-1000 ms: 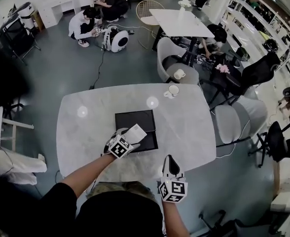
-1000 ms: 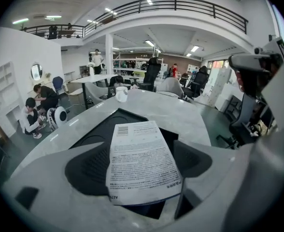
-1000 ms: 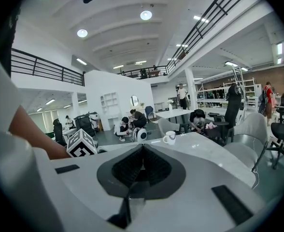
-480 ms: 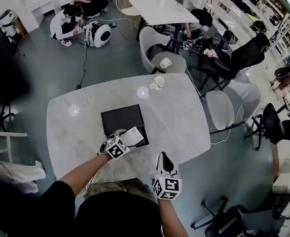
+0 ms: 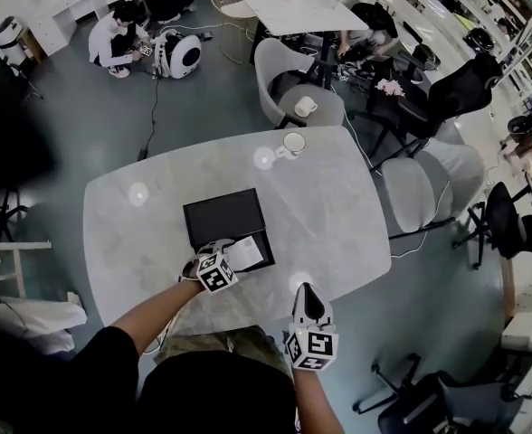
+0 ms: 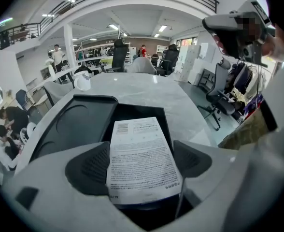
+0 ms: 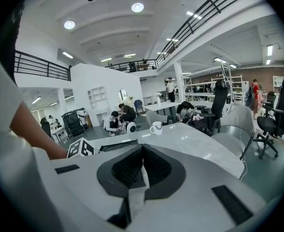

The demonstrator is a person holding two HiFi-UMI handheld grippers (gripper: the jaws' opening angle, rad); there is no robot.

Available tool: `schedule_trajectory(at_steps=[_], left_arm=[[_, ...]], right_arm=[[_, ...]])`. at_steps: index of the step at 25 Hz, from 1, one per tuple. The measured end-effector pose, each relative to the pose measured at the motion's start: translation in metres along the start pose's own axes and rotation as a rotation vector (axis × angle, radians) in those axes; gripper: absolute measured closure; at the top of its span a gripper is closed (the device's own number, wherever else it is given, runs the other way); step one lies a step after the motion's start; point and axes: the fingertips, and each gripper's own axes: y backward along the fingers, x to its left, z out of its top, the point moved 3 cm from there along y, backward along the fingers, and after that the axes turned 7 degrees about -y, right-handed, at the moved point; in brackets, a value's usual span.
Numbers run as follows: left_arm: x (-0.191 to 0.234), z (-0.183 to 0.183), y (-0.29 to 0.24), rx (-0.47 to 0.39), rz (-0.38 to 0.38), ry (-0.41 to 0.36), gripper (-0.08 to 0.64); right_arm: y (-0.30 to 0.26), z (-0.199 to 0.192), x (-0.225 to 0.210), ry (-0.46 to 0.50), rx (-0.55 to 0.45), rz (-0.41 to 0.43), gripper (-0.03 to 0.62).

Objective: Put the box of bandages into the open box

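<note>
Your left gripper [image 6: 141, 164], just below centre in the head view, clamps the bandage box [image 5: 246, 252] between its pads, with the jaws spread only to the box's width. The bandage box sits over the lower right corner of the open box [image 5: 219, 217], mid-table [image 5: 338, 215]. Your right gripper [image 7: 141, 167], low and right of centre at the table's near edge, has its jaws pressed together on nothing.

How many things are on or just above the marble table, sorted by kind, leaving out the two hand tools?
Black open box: 1
White bandage box, held in the left tool's fingers: 1
White mug: 1
Total: 3
</note>
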Motion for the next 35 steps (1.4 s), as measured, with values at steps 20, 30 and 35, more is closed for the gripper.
schedule_trajectory(at_steps=[20, 30, 35], left_arm=[[0.004, -0.004, -0.004, -0.025, -0.056, 0.046, 0.13], [0.012, 0.016, 0.074, -0.204, 0.056, 0.185, 0.13], [0.003, 0.013, 0.147, -0.353, 0.17, 0.325, 0.132]], right_arm=[[-0.013, -0.008, 0.002, -0.003, 0.015, 0.03, 0.58], [-0.005, 0.002, 0.041, 0.046, -0.002, 0.125, 0.58], [-0.004, 0.011, 0.079, 0.089, -0.031, 0.209, 0.58]])
